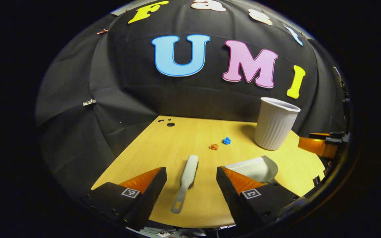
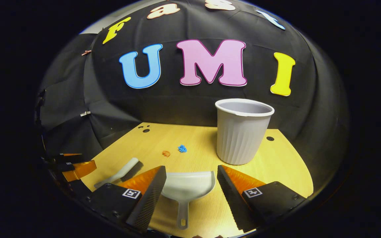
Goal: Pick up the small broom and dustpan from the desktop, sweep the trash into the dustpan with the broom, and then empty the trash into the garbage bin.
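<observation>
Broom (image 1: 186, 178) runs lengthwise between our left fingers (image 1: 191, 185), dustpan (image 2: 188, 188) handle-first between our right (image 2: 191, 185); both spread wide, probably above the desk (image 1: 184, 138).

A broom (image 1: 188, 178), a dustpan (image 2: 186, 188) and a bin (image 2: 242, 132) are set on the wooden table (image 1: 177, 138). Two bits of trash, orange (image 1: 213, 146) and blue (image 1: 226, 140), are seen beside the bin.
</observation>
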Demonstrator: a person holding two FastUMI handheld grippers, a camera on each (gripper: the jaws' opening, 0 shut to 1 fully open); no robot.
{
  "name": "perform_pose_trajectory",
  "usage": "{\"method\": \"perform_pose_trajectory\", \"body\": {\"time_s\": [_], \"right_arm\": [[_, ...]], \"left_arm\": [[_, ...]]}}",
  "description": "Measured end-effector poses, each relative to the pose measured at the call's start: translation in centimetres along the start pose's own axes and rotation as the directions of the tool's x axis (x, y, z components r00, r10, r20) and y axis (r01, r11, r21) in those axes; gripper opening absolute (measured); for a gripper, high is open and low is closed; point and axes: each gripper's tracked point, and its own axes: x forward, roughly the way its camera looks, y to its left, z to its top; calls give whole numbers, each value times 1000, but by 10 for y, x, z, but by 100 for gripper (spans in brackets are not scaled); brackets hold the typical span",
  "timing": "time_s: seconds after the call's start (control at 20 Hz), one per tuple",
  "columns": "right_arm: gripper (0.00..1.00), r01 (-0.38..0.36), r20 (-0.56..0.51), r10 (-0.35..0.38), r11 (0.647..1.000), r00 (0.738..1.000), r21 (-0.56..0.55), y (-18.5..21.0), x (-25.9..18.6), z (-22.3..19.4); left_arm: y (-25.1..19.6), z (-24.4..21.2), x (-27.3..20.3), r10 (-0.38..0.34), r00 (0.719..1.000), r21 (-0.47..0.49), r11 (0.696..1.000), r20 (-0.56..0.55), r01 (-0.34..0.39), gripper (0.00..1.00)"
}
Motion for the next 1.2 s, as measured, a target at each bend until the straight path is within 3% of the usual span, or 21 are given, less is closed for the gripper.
{"method": "perform_pose_trajectory", "body": {"time_s": [0.2, 0.4, 0.55, 0.95, 1.1, 1.2], "right_arm": [[97, 8, -51, -7, 1000, 999, 16, -7, 7, -16], [97, 8, -107, -5, 1000, 994, 28, -7, 11, -34], [96, 16, -139, -11, 999, 990, 29, -8, 14, -48], [97, 11, -218, -4, 1000, 976, 29, -2, 21, -84], [97, 18, -241, -7, 999, 971, 43, -6, 22, -91], [97, 28, -250, -13, 998, 968, 54, -9, 23, -93]], "left_arm": [[4, -34, 22, -21, 992, -10, 1000, -123, 20, 96], [14, -65, 43, -40, 967, -6, 999, -251, 40, 96], [26, -87, 62, -40, 937, 10, 999, -346, 46, 96], [33, -126, 111, -57, 818, 28, 996, -573, 89, 95], [27, -134, 123, -50, 786, 60, 992, -616, 110, 94], [29, -135, 131, -31, 781, 106, 987, -624, 124, 92]]}}
